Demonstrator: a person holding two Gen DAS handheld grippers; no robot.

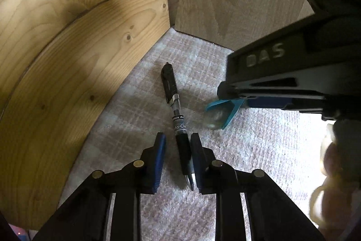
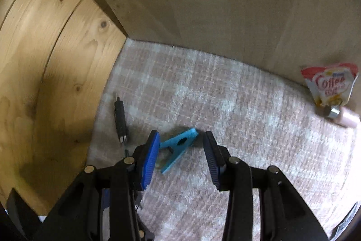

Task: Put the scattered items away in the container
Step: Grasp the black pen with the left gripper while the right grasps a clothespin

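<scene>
Both grippers were down inside the wooden container [image 1: 67, 60], whose floor was lined with a checked cloth [image 2: 225, 116], so the items seen there already lay where the task wanted them.

In the left wrist view, the left gripper [image 1: 178, 159] sat at the bottom centre of the frame with its jaws apart. The black pen [image 1: 174, 110] lay flat on the cloth between them, running up toward the centre of the frame. One pad looked close to the pen's grip, or touching it, but the other stood clear, so the pen was not clamped; it appeared to have been laid down alongside the plank wall on the left, out of the way.

In the right wrist view, the right gripper [image 2: 180, 150] was spread wide at lower centre. The blue clip [image 2: 178, 146] lay on the cloth between its jaws, its left end at or under the left pad and a clear gap to the right one. That gap read as a let-go.

At the right edge of the same view, a coffee creamer sachet [image 2: 329, 85] leaned against the back wall with a small pink bottle [image 2: 345, 119] just below it, tucked into the far side.
</scene>
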